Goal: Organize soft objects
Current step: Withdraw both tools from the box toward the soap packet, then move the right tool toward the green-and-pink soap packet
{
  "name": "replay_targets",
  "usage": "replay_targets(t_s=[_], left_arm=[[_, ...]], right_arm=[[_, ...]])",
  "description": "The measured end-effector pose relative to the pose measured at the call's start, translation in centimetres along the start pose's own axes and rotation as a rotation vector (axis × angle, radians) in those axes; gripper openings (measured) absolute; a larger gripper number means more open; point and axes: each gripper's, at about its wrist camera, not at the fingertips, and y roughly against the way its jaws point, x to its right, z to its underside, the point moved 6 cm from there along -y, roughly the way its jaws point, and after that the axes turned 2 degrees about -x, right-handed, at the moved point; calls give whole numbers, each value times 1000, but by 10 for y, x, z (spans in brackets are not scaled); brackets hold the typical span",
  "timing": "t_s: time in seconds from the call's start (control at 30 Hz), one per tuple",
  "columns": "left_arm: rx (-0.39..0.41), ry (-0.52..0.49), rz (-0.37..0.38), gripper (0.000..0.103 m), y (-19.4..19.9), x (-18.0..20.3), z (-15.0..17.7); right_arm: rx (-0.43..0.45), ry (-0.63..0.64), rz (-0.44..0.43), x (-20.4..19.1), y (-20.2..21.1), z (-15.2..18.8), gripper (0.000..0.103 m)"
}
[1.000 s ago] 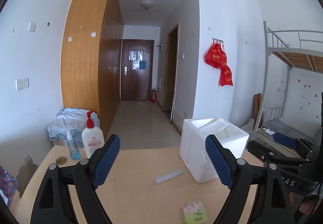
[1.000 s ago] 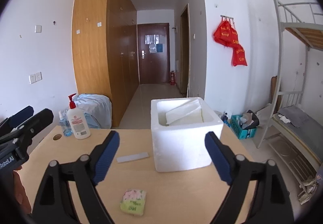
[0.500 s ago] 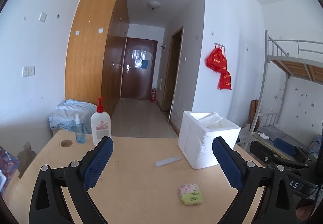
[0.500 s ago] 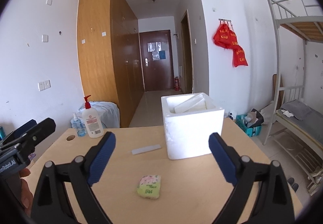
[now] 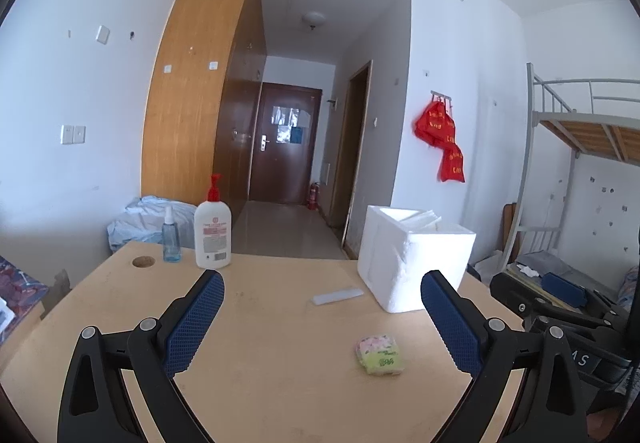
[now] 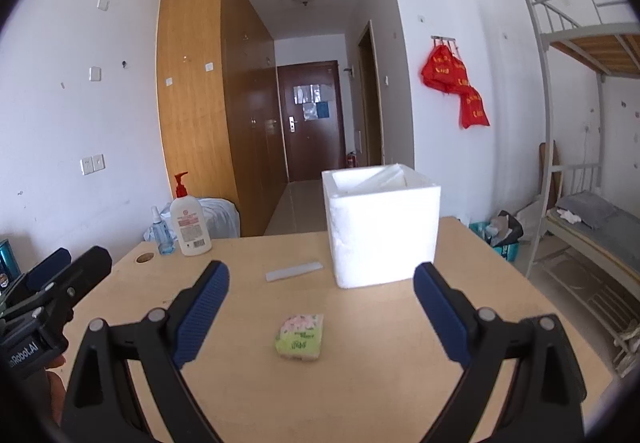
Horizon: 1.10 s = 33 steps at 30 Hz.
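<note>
Green-and-pink floral tissue pack (image 6: 300, 336), white foam box (image 6: 382, 231)

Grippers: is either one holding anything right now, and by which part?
Nothing is held. The left gripper and right gripper both stand open and empty above the table. The tissue pack lies untouched on it.

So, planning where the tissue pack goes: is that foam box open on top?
Open: the foam box has no lid on, and white pieces sit inside.

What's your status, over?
Left tool and right tool open, empty. Tissue pack flat on table, before foam box. Path clear.
</note>
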Motion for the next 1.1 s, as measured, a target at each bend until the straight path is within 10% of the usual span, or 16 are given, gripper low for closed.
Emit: replay_targets(t_s=[1.1], left_arm=[[-134,2,-55,99,-56,-26,21]], right_arm=[[-166,38,-59,-26,-58,33,95]])
